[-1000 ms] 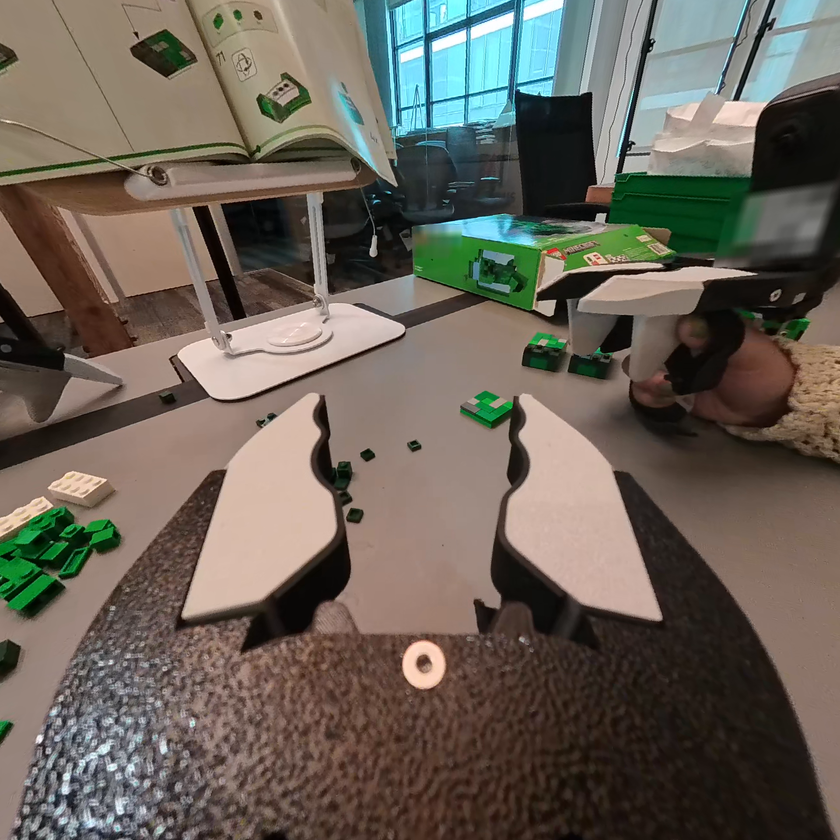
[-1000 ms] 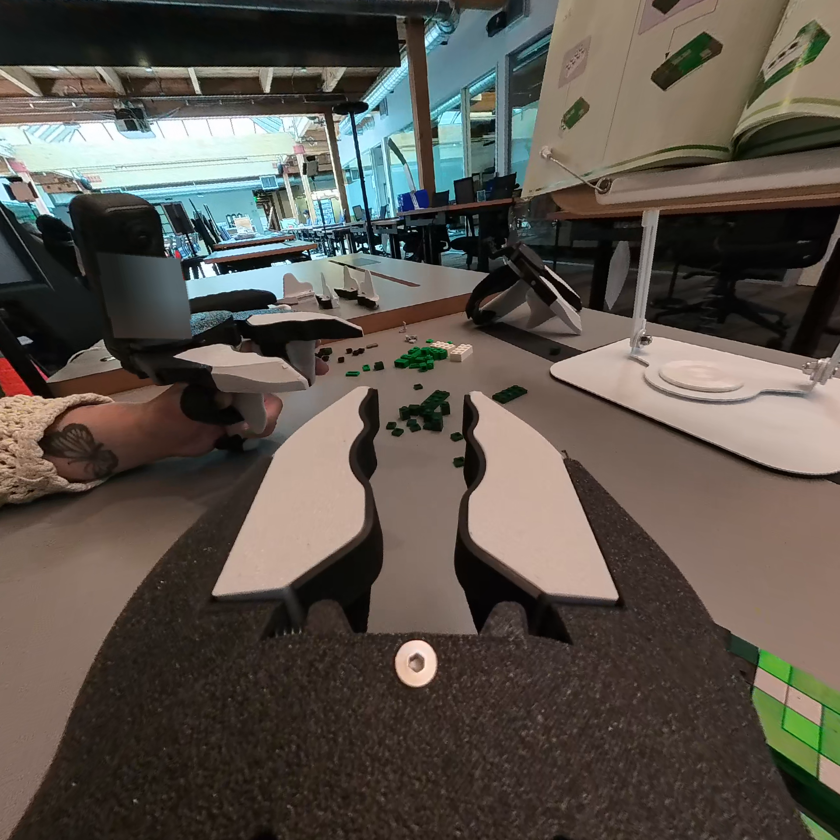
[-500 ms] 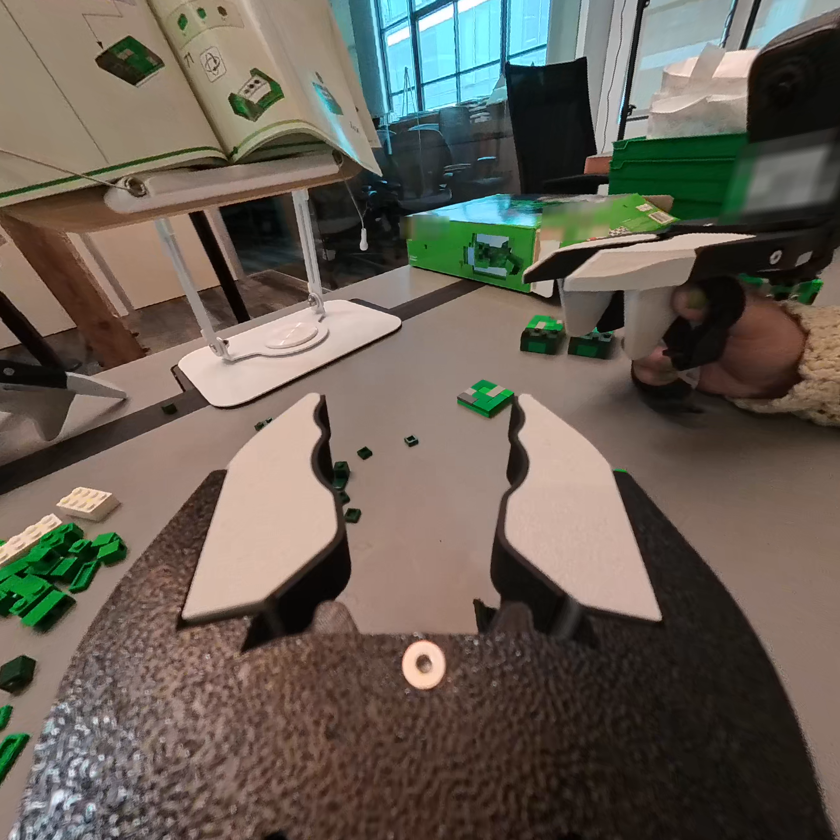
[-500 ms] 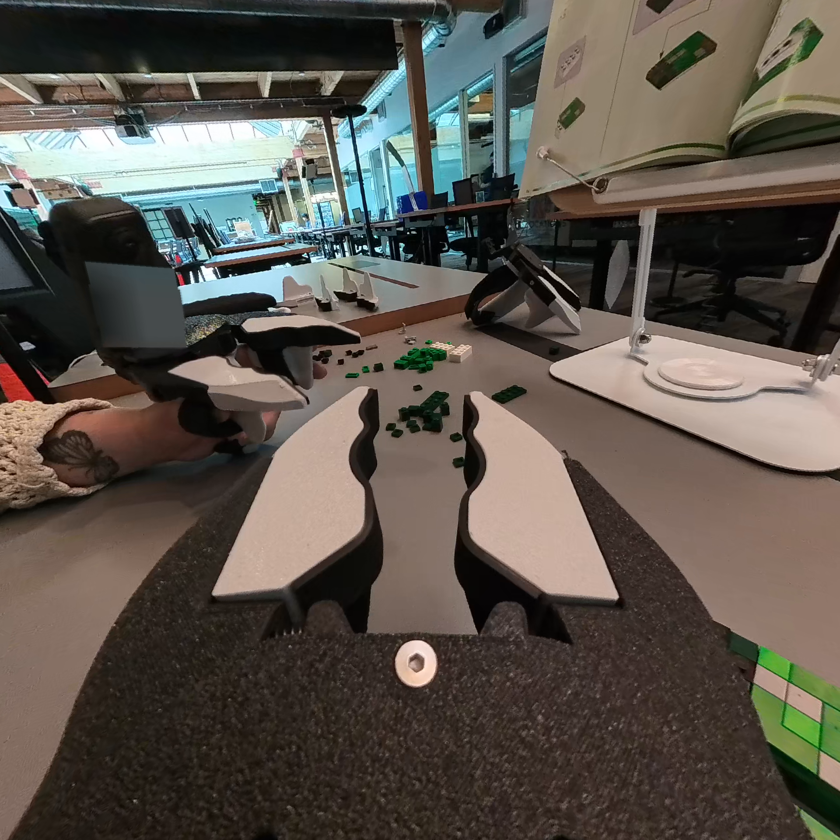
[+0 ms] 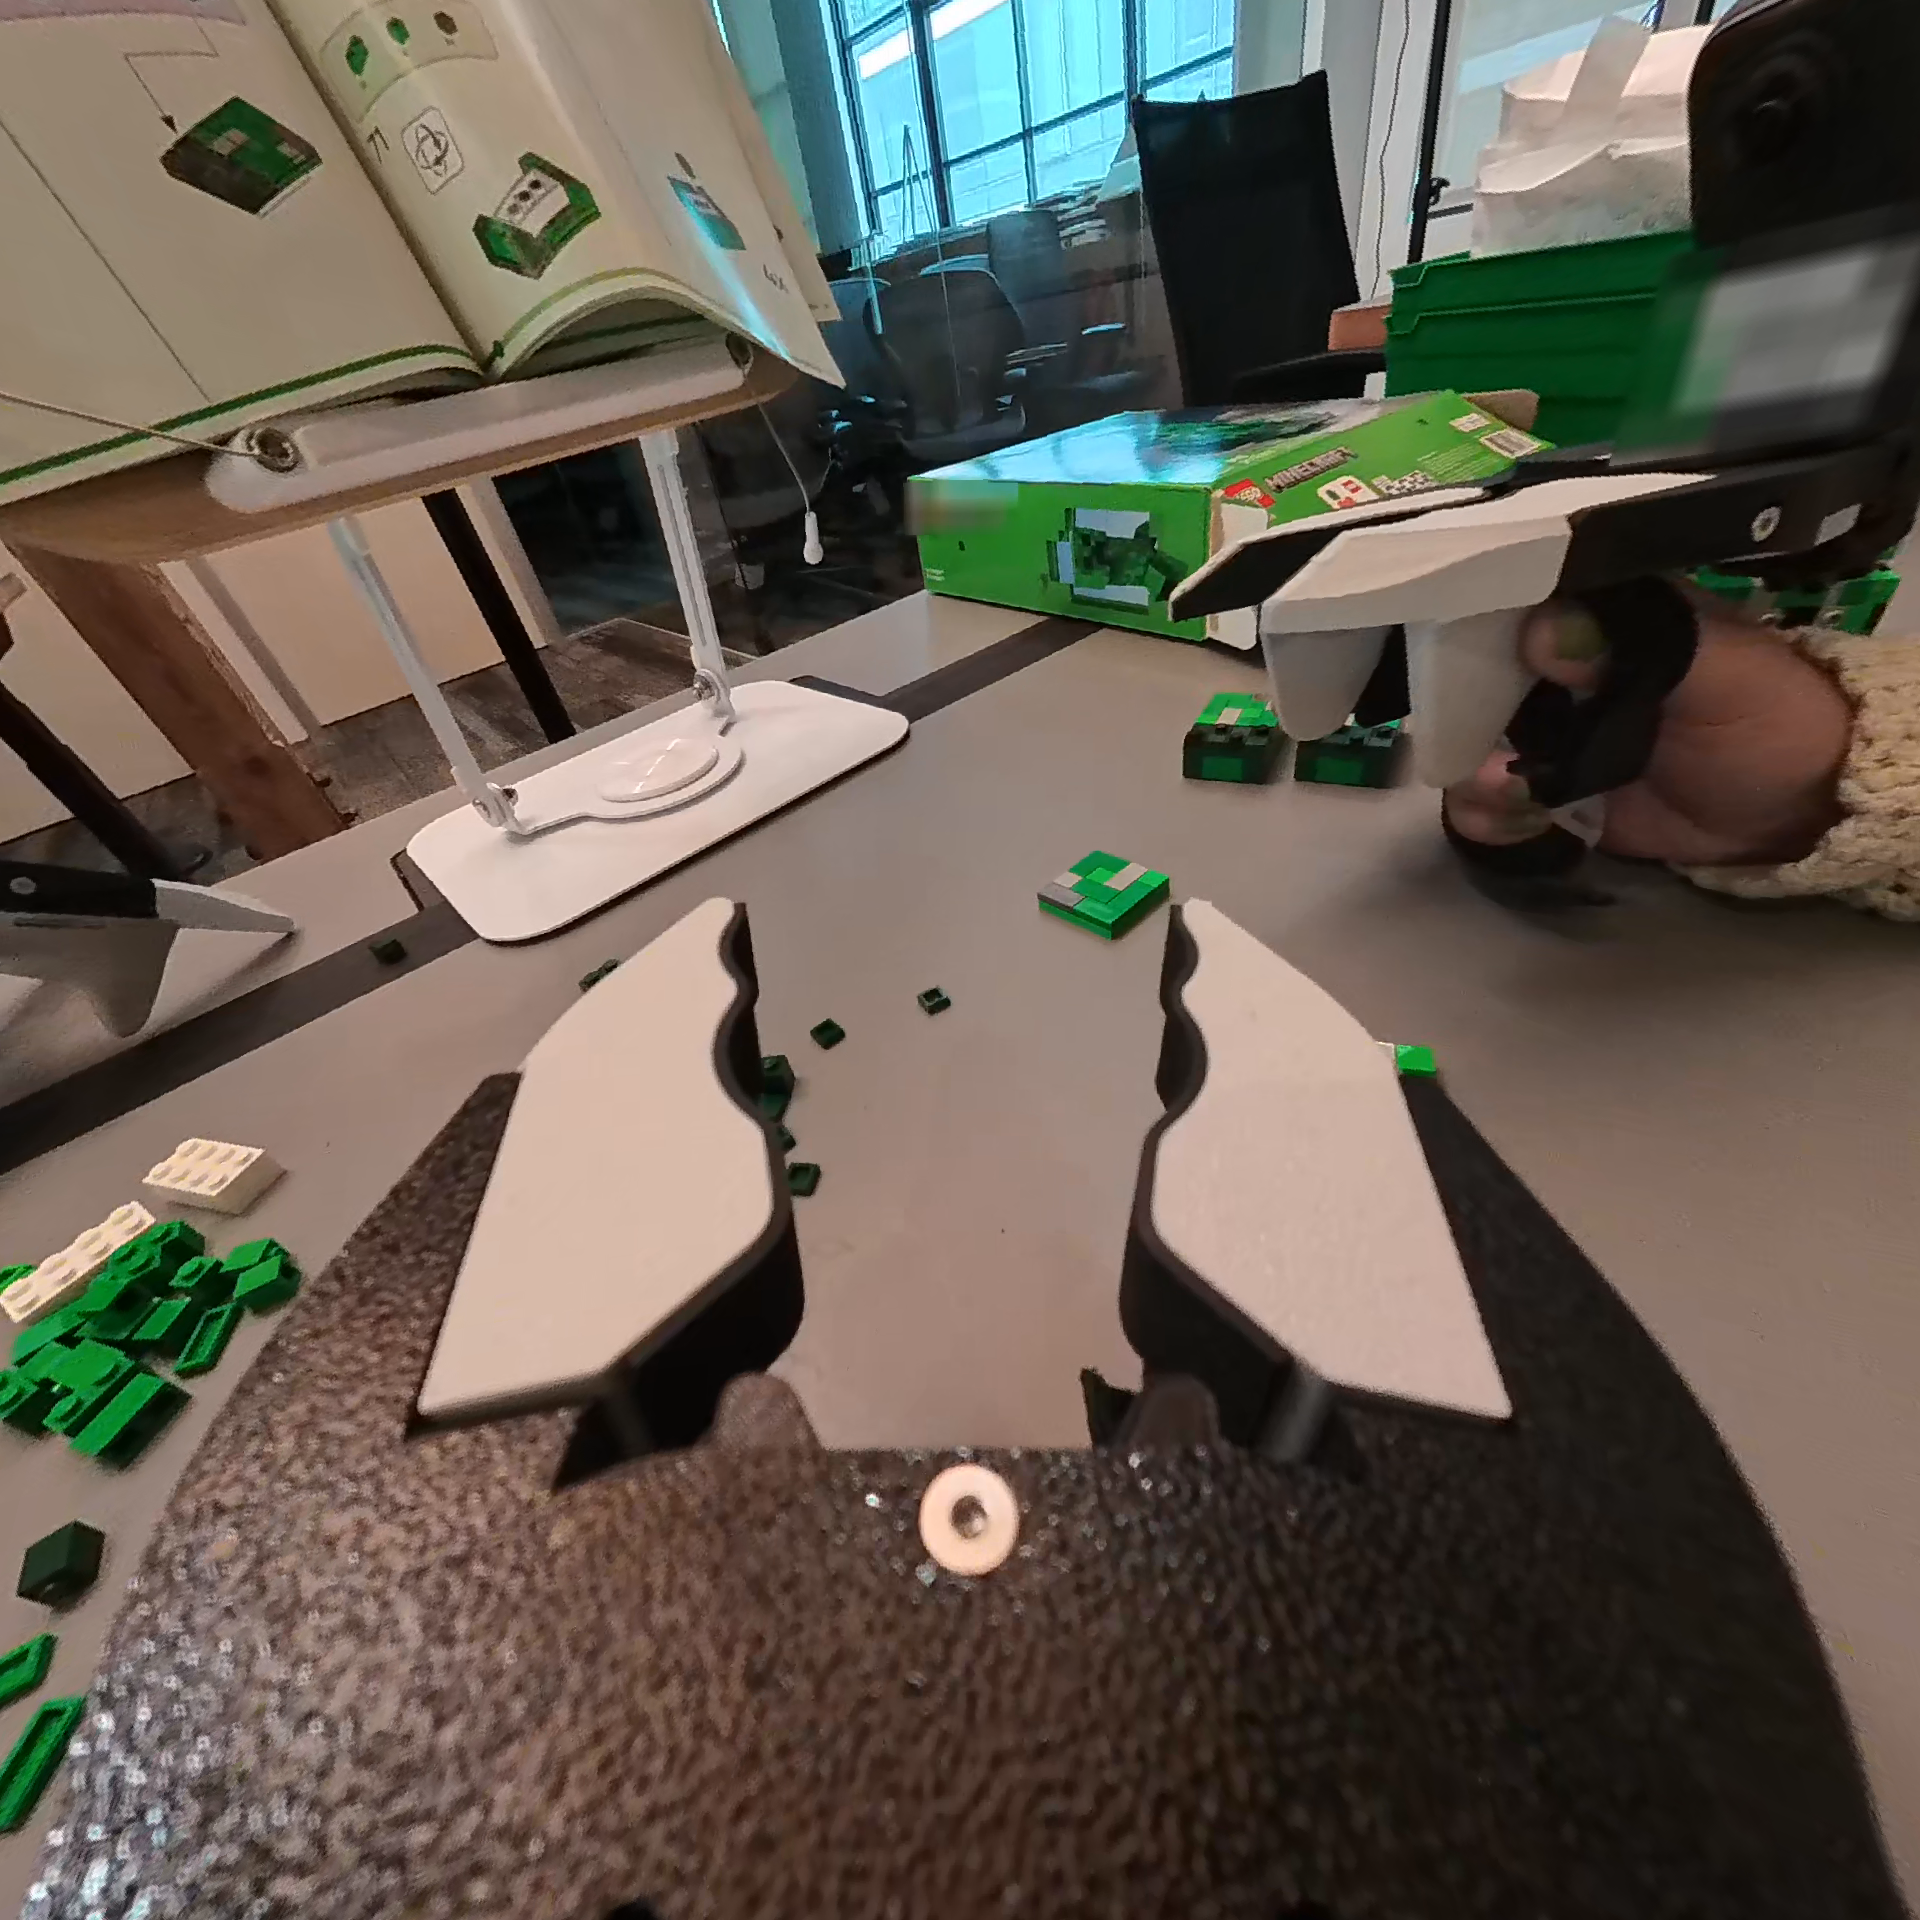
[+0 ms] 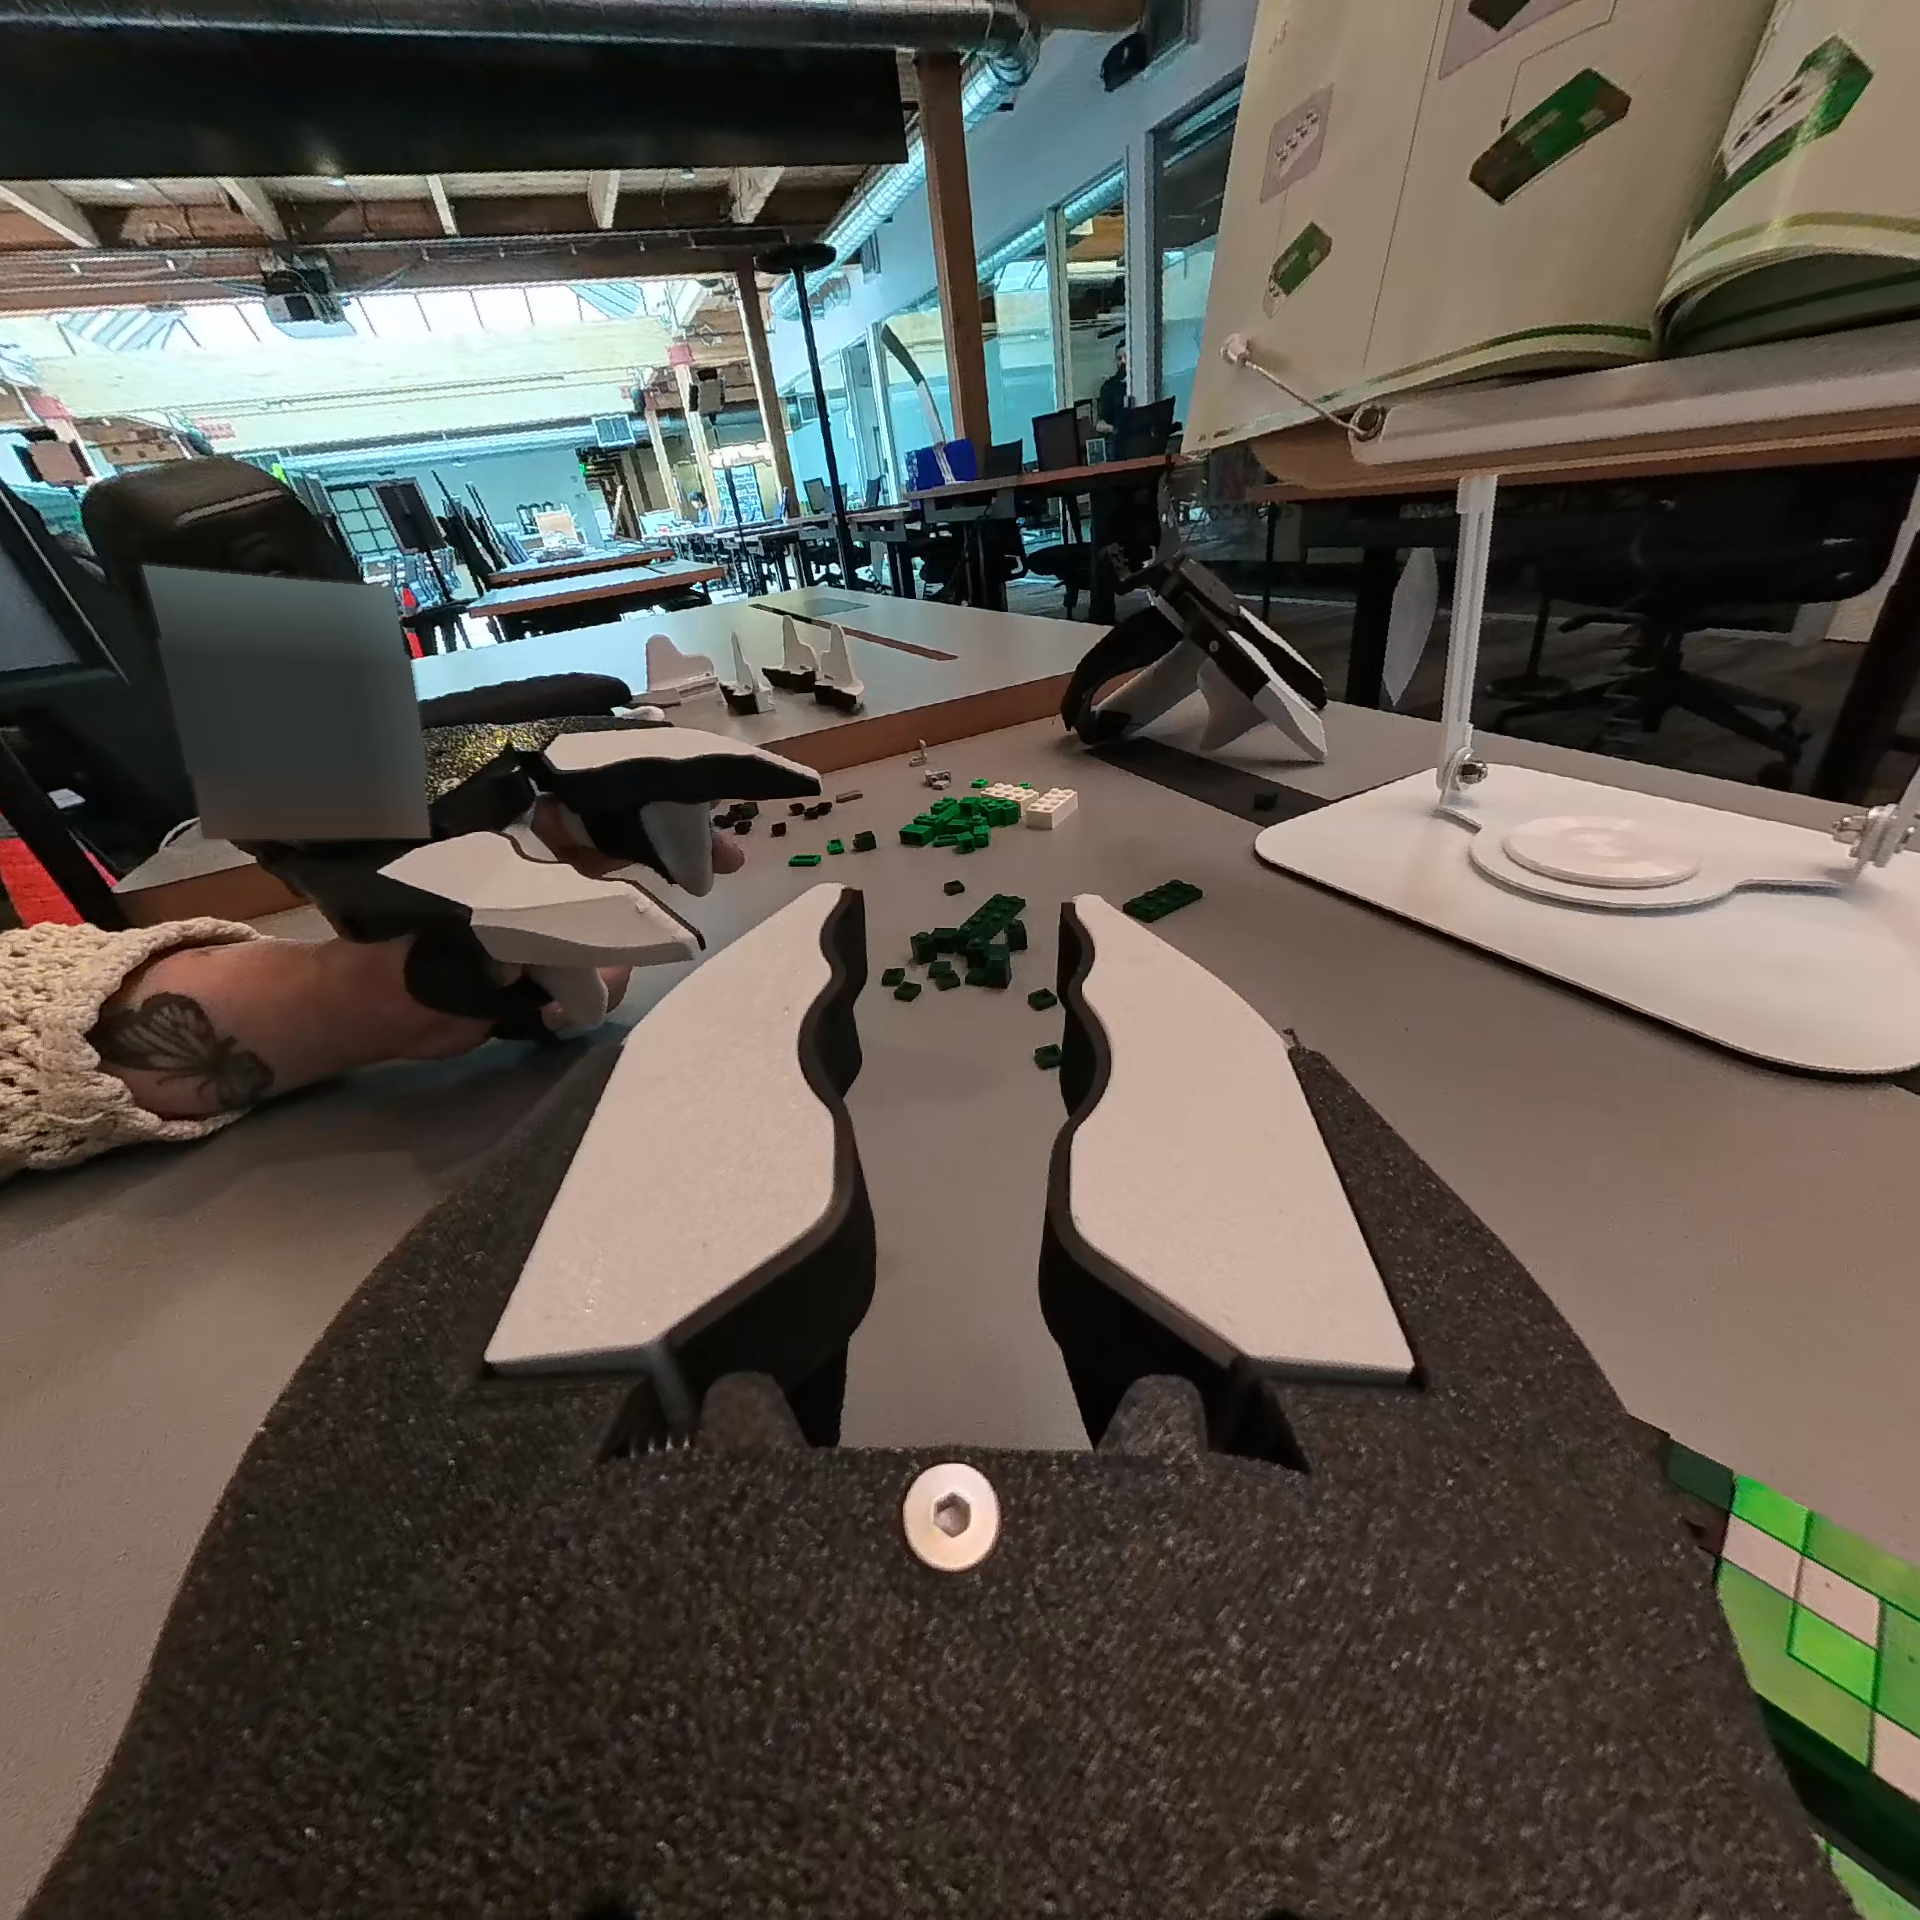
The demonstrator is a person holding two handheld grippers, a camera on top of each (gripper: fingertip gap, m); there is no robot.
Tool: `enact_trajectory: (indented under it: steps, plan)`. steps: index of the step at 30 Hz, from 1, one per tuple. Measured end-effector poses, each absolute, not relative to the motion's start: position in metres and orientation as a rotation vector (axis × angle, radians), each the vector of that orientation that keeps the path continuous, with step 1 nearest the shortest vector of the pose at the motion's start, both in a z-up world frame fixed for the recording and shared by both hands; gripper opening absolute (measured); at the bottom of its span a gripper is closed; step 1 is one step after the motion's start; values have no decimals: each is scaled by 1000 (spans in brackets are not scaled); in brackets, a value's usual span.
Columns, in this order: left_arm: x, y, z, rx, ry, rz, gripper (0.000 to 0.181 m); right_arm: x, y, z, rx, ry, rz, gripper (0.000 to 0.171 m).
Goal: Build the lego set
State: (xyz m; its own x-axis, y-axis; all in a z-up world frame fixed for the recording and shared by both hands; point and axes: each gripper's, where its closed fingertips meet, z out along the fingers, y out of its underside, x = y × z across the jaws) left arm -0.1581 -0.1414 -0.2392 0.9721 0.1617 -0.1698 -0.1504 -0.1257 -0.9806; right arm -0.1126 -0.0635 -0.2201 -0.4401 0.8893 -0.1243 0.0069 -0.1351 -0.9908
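My left gripper (image 5: 956,920) is open and empty, low over the grey table. Small dark green pieces (image 5: 826,1034) lie between and just beyond its fingers. A flat green and grey plate assembly (image 5: 1103,891) lies just past its right fingertip. Two dark green block assemblies (image 5: 1236,740) stand farther back, under the right gripper (image 5: 1226,582). My right gripper (image 6: 961,909) is open with a narrower gap and empty, pointing at a scatter of dark green pieces (image 6: 966,951). The left gripper (image 6: 748,862) shows at the left of the right wrist view, held by a hand.
An instruction book (image 5: 364,208) rests on a white stand (image 5: 665,800). The green set box (image 5: 1091,520) lies at the back right. A pile of green bricks (image 5: 114,1340) with white bricks (image 5: 213,1174) lies at the left. A spare gripper (image 6: 1195,686) sits behind.
My left gripper has shifted and tilted slightly, bringing the brick pile at the left more into view. The right gripper has barely moved. Both stay open and empty.
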Motion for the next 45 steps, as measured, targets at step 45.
enact_trajectory:
  steps: [45]
  plan:
    - [-90, -128, -300, -2109, 224, 73, 77, -96, -31, -189, -801, -1178, 1225, 24]
